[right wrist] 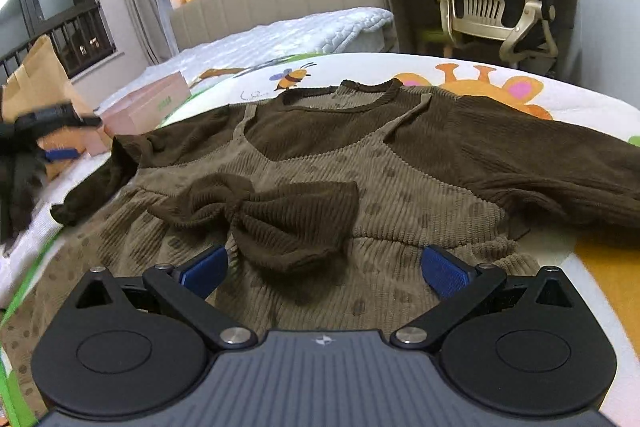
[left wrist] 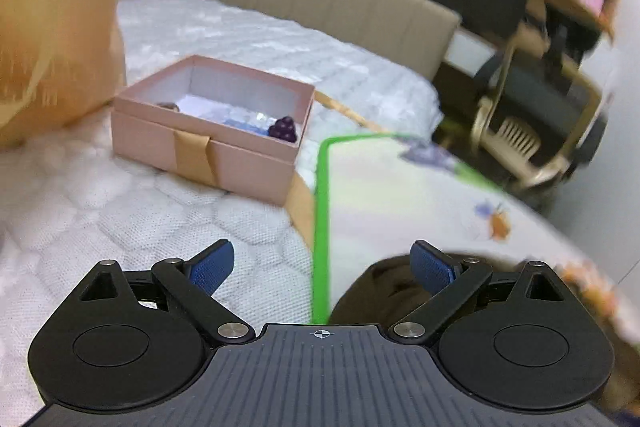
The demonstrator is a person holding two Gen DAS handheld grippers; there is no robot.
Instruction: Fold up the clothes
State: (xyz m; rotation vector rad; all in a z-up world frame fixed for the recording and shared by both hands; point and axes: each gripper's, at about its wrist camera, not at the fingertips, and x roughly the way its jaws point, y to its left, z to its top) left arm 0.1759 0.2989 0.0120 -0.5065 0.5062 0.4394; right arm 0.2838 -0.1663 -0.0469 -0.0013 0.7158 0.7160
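Brown corduroy dress with a dark bow lies flat, face up, on the cartoon-print mat on the bed. Right gripper hovers over its skirt, fingers apart, empty. Left gripper, fingers apart, sits near the left sleeve. Advise pinching sleeve cuffs first, folding inward evenly.

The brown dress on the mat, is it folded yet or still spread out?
Spread out. The brown dress lies flat on the mat, both sleeves extended sideways, bow facing up; no fold made.
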